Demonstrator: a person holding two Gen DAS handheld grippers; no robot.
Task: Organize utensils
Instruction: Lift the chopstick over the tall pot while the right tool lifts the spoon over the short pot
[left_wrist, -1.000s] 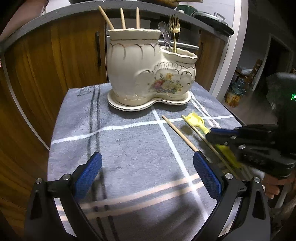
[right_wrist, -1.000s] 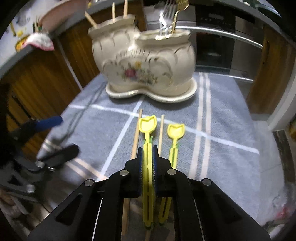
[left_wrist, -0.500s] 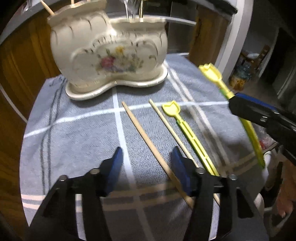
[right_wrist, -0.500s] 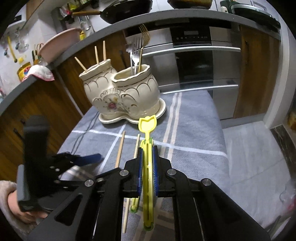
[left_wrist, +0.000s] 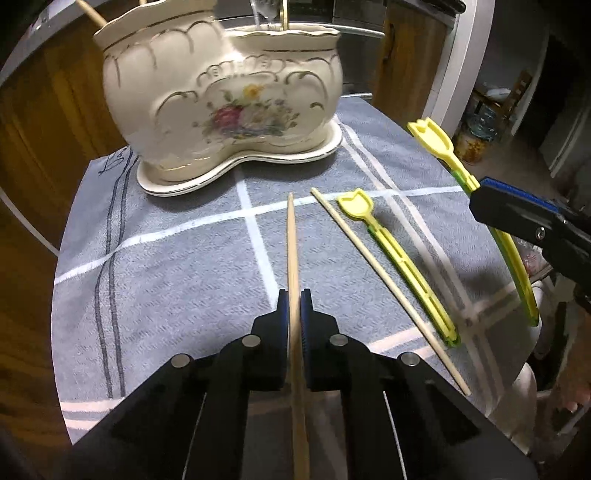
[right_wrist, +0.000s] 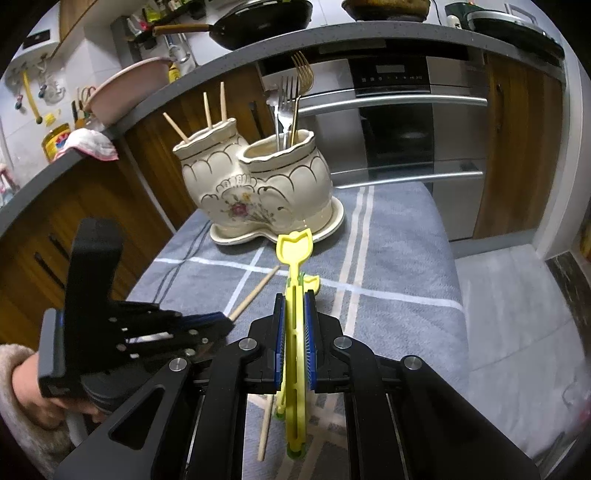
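1. Ceramic holder (left_wrist: 221, 99) sits at the far end of the grey towel (left_wrist: 166, 258); chopsticks in its left cup, forks in the right. Sorted by type, so that's where the loose items likely go.
2. Left gripper (left_wrist: 294, 310) pressed together on a wooden chopstick (left_wrist: 291, 236), tip aimed at the holder.
3. Second chopstick (left_wrist: 384, 284) and a yellow tulip stick (left_wrist: 399, 258) lie loose on the towel, just right.
4. Right gripper (right_wrist: 294, 325) pinches the other yellow tulip stick (right_wrist: 295, 251), raised clear of the towel, head forward for insertion.
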